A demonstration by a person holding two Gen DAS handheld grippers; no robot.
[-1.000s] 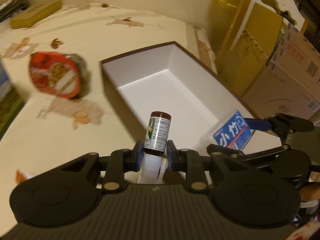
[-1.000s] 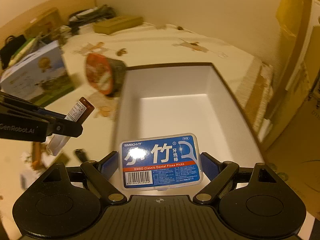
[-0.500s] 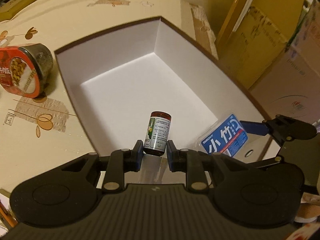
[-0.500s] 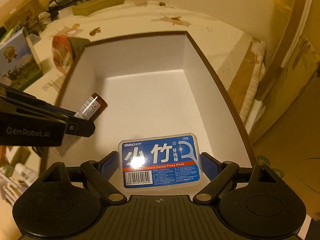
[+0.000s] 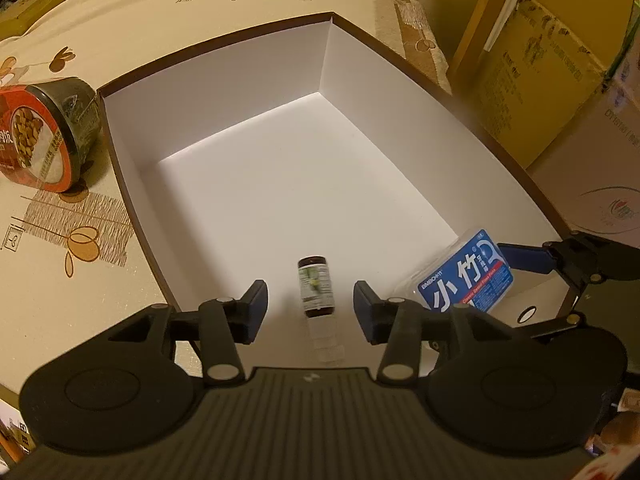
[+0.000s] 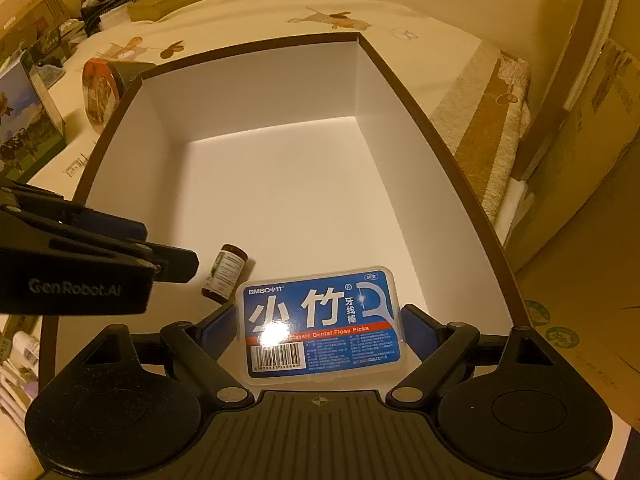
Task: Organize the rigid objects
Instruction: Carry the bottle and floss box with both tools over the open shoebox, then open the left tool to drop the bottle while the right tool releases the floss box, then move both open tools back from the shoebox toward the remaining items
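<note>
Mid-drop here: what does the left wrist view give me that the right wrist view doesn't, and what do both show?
Left wrist only: the left gripper with its jaws just opened, clear of the small brown bottle, and the food tub's printed lid. Right wrist only: the right gripper clamping the floss pick case on both sides, plus a picture box at the left edge. Both: the white box, bottle and case.

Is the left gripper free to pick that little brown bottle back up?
Probably yes: the left gripper is open, its jaws having just been opening, and the bottle lies between them on the box floor, nothing covering it.
</note>
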